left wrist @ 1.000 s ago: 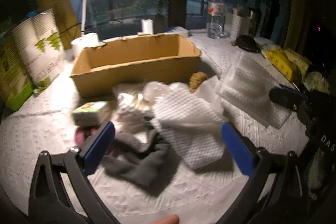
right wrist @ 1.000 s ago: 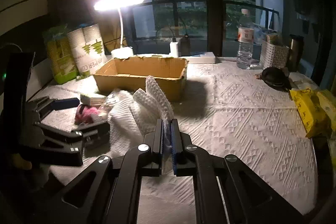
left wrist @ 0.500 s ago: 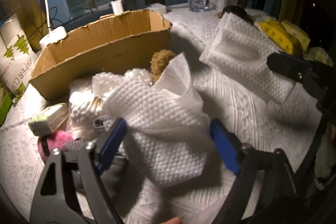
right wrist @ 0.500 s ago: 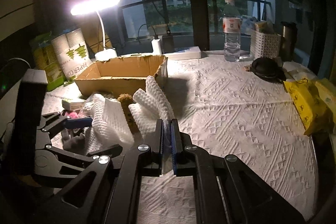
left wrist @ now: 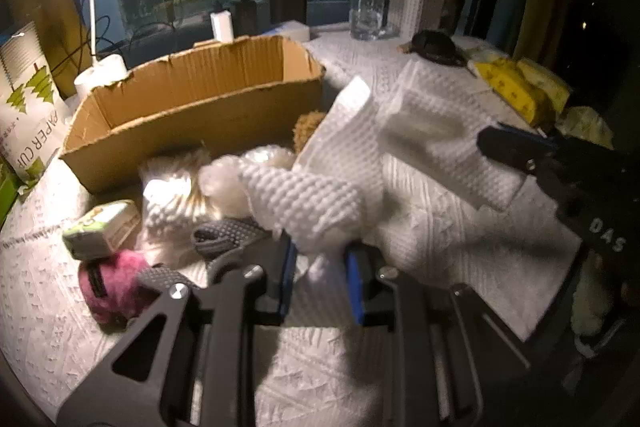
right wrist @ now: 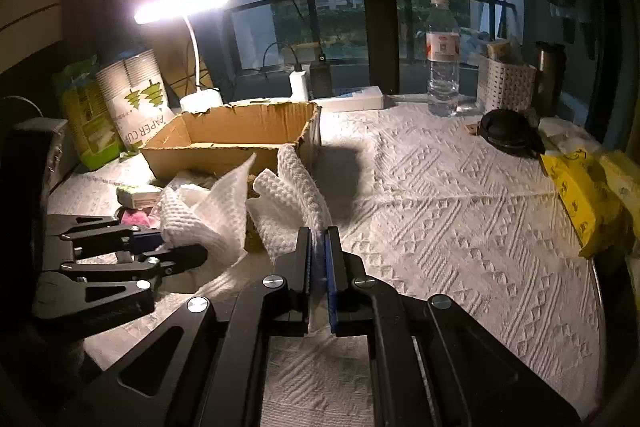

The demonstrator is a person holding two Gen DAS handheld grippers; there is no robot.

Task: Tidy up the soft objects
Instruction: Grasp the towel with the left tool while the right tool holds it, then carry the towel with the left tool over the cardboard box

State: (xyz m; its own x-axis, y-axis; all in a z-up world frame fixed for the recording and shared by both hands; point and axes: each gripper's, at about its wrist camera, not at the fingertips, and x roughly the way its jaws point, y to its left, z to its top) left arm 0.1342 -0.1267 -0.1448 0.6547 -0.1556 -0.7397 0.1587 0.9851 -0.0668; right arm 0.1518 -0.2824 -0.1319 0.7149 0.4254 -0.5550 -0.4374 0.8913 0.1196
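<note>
Both grippers are clenched on white waffle cloths near the front of the surface (right wrist: 460, 195), just ahead of the cardboard box (right wrist: 236, 143). The left gripper (left wrist: 320, 267) has its jaws pinched on a bunched fold of the left cloth (left wrist: 320, 187), so most of it stands up in a loose peak rather than lying flat; that hold probably lets the cloth be lifted clear of the pile. The right gripper (right wrist: 319, 259) has its jaws closed tight on the near edge of the right cloth (right wrist: 288, 199), which rises in front of it beside the box's right end. The box is open-topped and looks empty, likely the place meant for the soft things. Between box and grippers lies the rest of the heap: a grey sock (left wrist: 224, 235), a pink fuzzy item (left wrist: 116, 283), a brown plush bit (left wrist: 306, 127) and a small green carton (left wrist: 104, 227), all touching or overlapping. A desk lamp (right wrist: 184, 3) lights the left rear corner.
</note>
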